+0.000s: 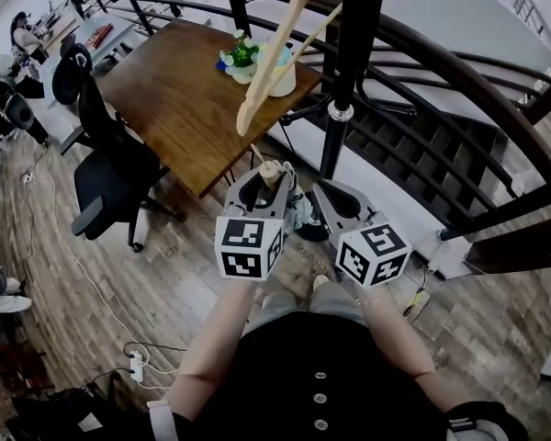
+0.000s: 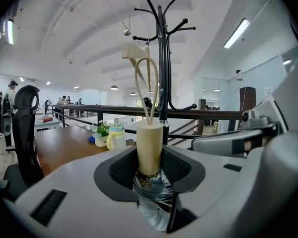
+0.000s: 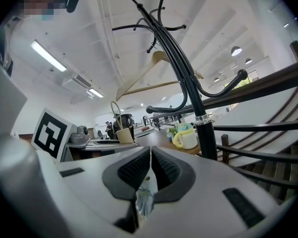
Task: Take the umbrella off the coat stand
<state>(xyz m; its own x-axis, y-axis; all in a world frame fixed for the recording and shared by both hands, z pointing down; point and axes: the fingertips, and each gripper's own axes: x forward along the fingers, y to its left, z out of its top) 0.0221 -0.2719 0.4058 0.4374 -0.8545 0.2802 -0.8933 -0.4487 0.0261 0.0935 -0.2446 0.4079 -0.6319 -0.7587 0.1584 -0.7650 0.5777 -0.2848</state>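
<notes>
The folded umbrella has a cream cylinder handle [image 2: 149,148] with a cream loop strap, and pale blue cloth [image 2: 154,202] below it. My left gripper [image 2: 150,157] is shut on that handle and holds it upright; the head view shows the handle [image 1: 270,171] in this gripper [image 1: 262,186]. My right gripper [image 3: 150,167] sits just to its right [image 1: 335,200], jaws together, with a fold of the umbrella's cloth [image 3: 144,200] caught low between them. The black coat stand [image 1: 349,62] rises straight ahead of both grippers, apart from the umbrella.
A wooden hanger [image 1: 275,53] hangs on the stand's hooks. Behind it is a wooden table [image 1: 174,99] with a yellow-handled cup [image 1: 280,76] and a small plant. Black office chairs [image 1: 110,163] stand left. A curved dark railing [image 1: 459,72] runs right, above stairs.
</notes>
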